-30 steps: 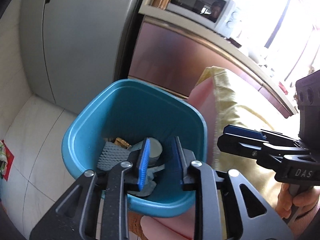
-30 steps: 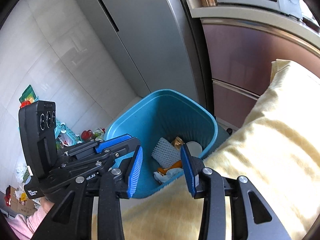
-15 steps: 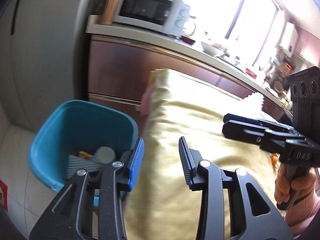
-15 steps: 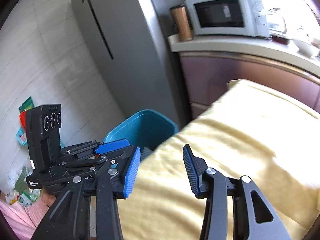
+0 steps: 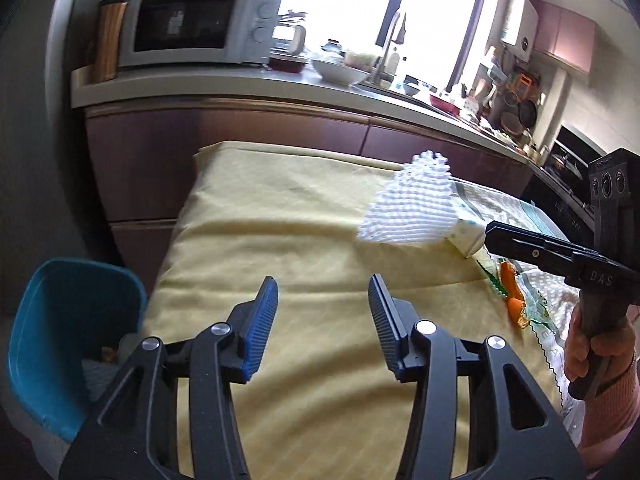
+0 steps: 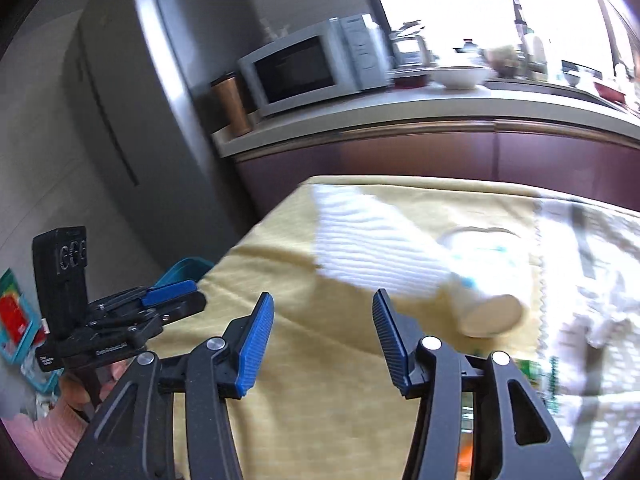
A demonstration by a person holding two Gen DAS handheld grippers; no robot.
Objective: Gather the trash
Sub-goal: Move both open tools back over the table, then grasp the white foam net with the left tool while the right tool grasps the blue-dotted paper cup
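My left gripper (image 5: 323,312) is open and empty above the yellow tablecloth (image 5: 280,240). My right gripper (image 6: 323,320) is open and empty over the same cloth. A white foam fruit net (image 5: 408,212) lies on the table to the right; it shows blurred in the right wrist view (image 6: 372,240). A white paper cup (image 6: 484,304) lies on its side beside the net. Orange peel and a clear wrapper (image 5: 516,296) lie near the right edge. The blue trash bin (image 5: 60,320) stands on the floor at the left, with trash inside.
A brown cabinet with a counter (image 5: 280,92) runs behind the table, holding a microwave (image 5: 192,28) and bowls. A grey fridge (image 6: 120,100) stands at the left. A white patterned cloth (image 6: 592,272) covers the table's right part.
Both grippers swung from above the bin up and right over the table. The bin moved to the lower left of the views. The net, cup and peel came into sight.
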